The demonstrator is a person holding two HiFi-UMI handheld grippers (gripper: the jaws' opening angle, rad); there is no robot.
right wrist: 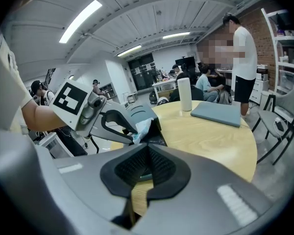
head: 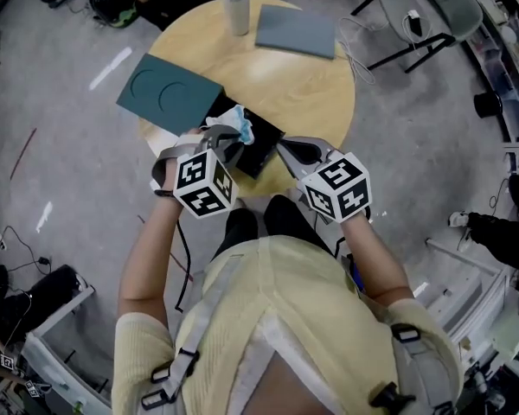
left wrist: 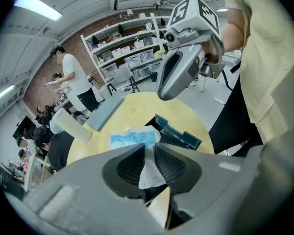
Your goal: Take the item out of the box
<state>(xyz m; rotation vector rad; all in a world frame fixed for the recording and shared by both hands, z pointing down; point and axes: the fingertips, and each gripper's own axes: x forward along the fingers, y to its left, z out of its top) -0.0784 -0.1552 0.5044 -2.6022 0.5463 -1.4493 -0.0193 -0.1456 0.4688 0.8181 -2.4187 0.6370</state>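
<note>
Left tool (left wrist: 149, 151) pinching white-blue packet (left wrist: 132, 140) just above open dark box (head: 261, 152) on round desk (head: 277, 80). Right tool (right wrist: 148, 153) clamped on box's edge.

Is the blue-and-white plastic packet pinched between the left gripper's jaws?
Yes, the left gripper is clamped on the white lower edge of the packet.
</note>
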